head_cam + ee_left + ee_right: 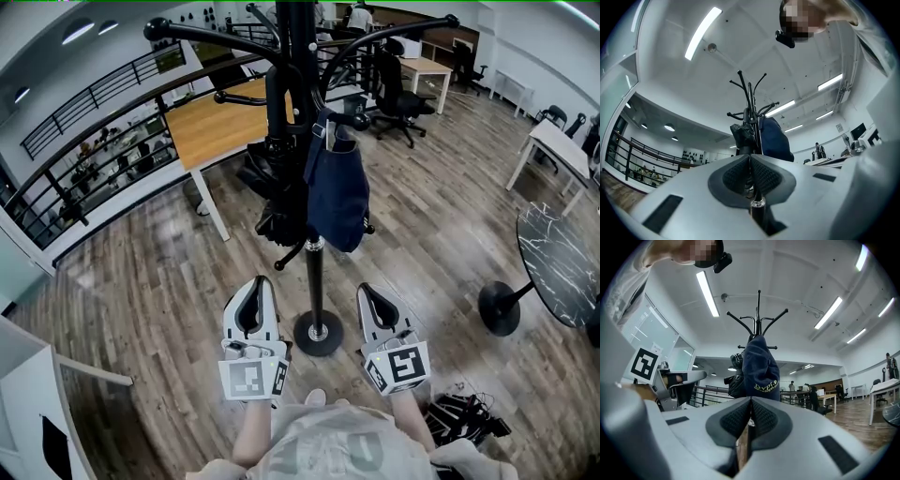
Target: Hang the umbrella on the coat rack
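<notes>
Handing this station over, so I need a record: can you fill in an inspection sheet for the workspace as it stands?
Surface: wood plank floor; the rack's base stands on it.
Job's things: black umbrella hangs folded on the coat rack.
Clutter: navy cloth item hangs beside the umbrella.
Grippers: left claw and right claw both shut, empty, held low before the rack.
Cables: black tangle on the floor at the person's right, seemingly cables.
Surroundings: wooden desk, office chair, railing, round marble table.
</notes>
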Available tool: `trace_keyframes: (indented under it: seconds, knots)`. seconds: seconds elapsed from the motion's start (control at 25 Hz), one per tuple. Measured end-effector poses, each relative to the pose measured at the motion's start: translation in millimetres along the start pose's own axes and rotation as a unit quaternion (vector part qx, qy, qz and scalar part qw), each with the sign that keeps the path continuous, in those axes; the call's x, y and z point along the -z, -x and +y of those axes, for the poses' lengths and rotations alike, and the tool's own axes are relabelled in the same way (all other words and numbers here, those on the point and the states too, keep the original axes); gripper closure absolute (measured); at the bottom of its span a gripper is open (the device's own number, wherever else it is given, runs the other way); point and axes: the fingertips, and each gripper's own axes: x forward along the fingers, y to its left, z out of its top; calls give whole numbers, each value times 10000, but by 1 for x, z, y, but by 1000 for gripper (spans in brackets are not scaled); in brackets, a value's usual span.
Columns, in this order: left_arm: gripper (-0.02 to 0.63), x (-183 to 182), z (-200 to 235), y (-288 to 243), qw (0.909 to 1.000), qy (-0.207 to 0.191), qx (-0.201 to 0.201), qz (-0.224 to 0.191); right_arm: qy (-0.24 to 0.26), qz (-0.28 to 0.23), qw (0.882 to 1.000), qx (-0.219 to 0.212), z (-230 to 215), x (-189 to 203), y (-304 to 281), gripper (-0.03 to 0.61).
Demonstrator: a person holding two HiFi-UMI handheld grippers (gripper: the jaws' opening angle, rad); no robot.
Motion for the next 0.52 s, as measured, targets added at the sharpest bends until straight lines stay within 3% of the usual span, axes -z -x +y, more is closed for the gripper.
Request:
trace_keyframes:
  seconds: [0.52]
  knots:
    - [580,-6,3,0,10000,-36,-31,-22,-28,5,10000,37,-2,2,0,548]
